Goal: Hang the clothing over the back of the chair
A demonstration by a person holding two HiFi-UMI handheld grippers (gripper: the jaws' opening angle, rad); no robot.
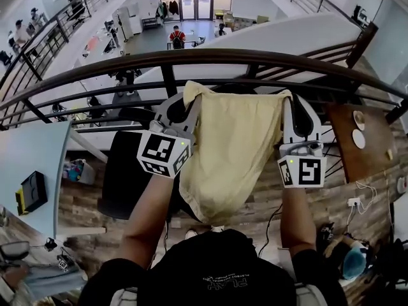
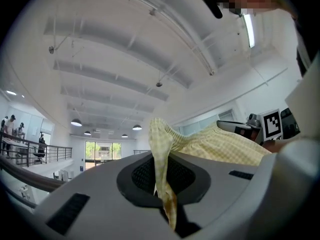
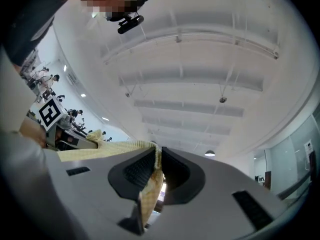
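Holding a pale yellow checked garment (image 1: 233, 152) up in the air by its two top corners, spread wide between both hands and hanging down toward the black shirt (image 1: 217, 269) at the bottom of the head view. Left hand-held gripper (image 1: 187, 102) clenched on the left corner: seen along its own jaws, a bunched fold of the fabric squeezed between the dark pads and trailing down out of the gap. Same on the other side, with the right hand-held gripper (image 1: 287, 101) grasping the right corner and a narrow strip of cloth nipped between jaws nearly closed. Can't make out what kind of garment this is, with only one flat face showing and the lower hem bunched. Behind the top edge, a dark curved railing (image 1: 210, 57), partly covered by the cloth in the middle. Down below the left forearm, a black chair (image 1: 124, 171), well apart from the garment and largely hidden by the arm and the marker cube; no telling its back from its seat at this steep angle. Nothing but white ceiling, lamps and gripper body in both gripper views, so no chair to check there.
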